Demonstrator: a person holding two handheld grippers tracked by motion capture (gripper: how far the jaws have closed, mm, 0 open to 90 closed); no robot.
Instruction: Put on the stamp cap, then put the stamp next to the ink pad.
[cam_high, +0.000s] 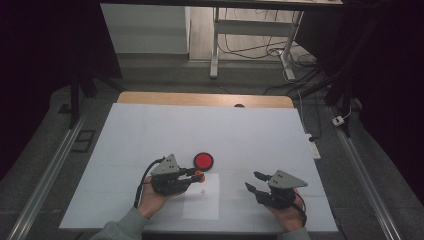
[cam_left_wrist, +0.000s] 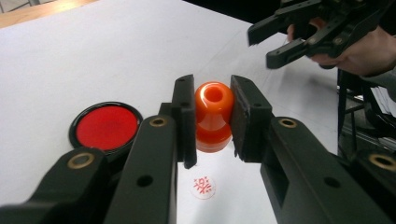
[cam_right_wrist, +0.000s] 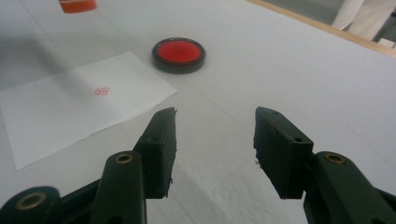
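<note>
Gripping an orange stamp (cam_left_wrist: 213, 116) between its jaws, the left gripper (cam_high: 196, 173) holds it above a white paper sheet (cam_high: 202, 207) bearing a red imprint (cam_left_wrist: 203, 186). Beside it, the right gripper (cam_high: 254, 181) stands parted and empty. Farther back lies the red ink pad (cam_high: 203, 160).

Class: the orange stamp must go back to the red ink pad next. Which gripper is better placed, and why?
Left. The left gripper already clamps the orange stamp beside the red ink pad; the right gripper is open, empty and farther off.
</note>
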